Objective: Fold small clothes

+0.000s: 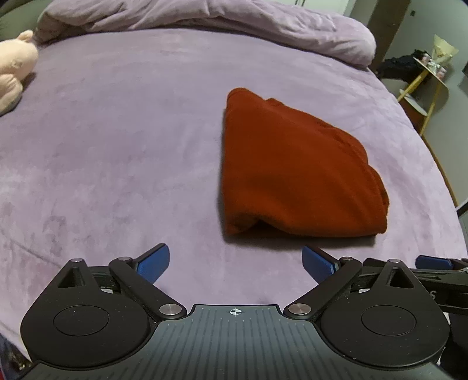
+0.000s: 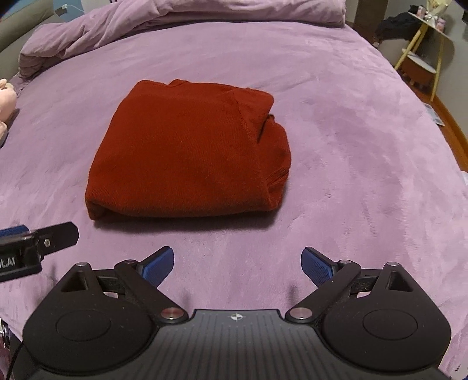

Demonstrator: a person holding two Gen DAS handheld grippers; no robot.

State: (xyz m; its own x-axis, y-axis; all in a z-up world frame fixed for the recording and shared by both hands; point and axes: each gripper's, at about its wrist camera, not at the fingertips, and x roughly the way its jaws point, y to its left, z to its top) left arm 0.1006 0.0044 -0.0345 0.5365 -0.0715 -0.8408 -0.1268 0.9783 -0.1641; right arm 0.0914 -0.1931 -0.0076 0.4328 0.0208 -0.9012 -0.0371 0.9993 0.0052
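A rust-red garment point(image 1: 295, 172) lies folded into a thick rectangular bundle on the purple bed cover point(image 1: 117, 146). My left gripper point(image 1: 235, 264) hangs open just short of the bundle's near edge, nothing between its blue pads point(image 1: 155, 263). In the right wrist view the same red garment point(image 2: 187, 155) sits ahead and slightly left, with a sleeve fold tucked at its right side. My right gripper point(image 2: 237, 266) is open over bare cover, apart from the cloth. The left gripper's finger point(image 2: 55, 233) shows at that view's left edge.
A bunched purple duvet point(image 1: 204, 20) runs along the far side of the bed. A pale plush toy point(image 1: 14, 70) lies at the far left. Off the bed's right edge stands a yellow-legged side table point(image 2: 424, 46) with dark clothes.
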